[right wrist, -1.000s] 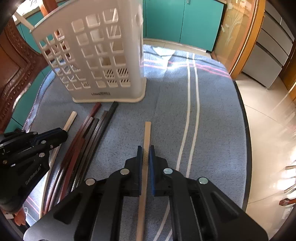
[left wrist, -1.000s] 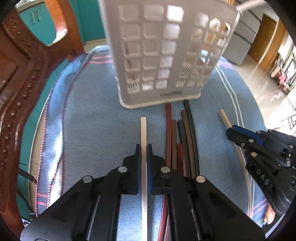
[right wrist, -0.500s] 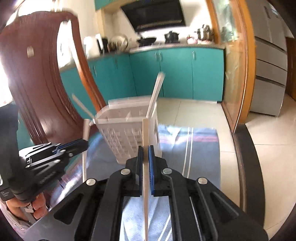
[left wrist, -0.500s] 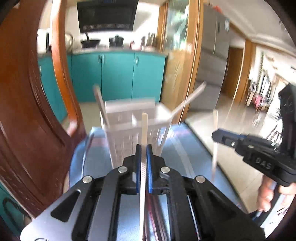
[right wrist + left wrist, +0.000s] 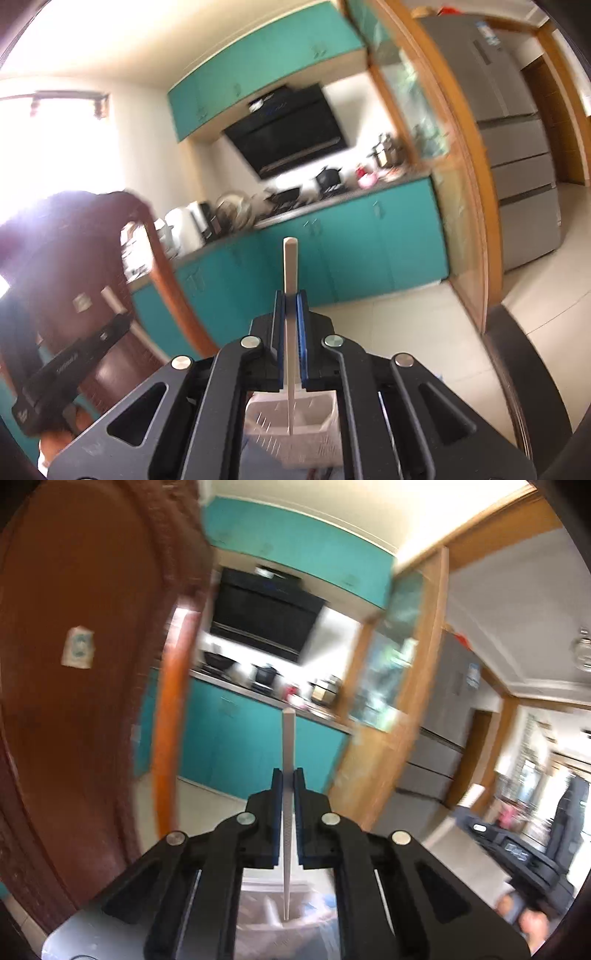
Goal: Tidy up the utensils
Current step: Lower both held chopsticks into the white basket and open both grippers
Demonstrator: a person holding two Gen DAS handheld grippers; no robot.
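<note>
In the left wrist view, a carved dark wooden chair back (image 5: 74,672) fills the left side, and past it stand teal kitchen cabinets (image 5: 236,746) under a black range hood (image 5: 262,624). At the centre, the left claw (image 5: 287,775) is clenched on a pale silver-grey chopstick (image 5: 288,738), which runs straight along the fingers, its squared end sticking out ahead and its thin end hanging below over the white slotted basket (image 5: 284,915) (only a blurred part of the basket shows between the claw's arms). At the far right of that view the other black tool is seen, with a hand (image 5: 532,923) beneath it. In the right wrist view, the left tool (image 5: 74,362) crosses the lower left edge, a light chopstick end poking up past it. In the middle, the right claw (image 5: 290,295) is clamped on a cream-coloured wooden chopstick (image 5: 290,266), rounded end forward, lower end over the same basket (image 5: 295,424). Further right come a wood-framed glass partition (image 5: 436,177) and a grey refrigerator (image 5: 517,147), with a dark tabletop edge (image 5: 517,350) curving at the lower right.
</note>
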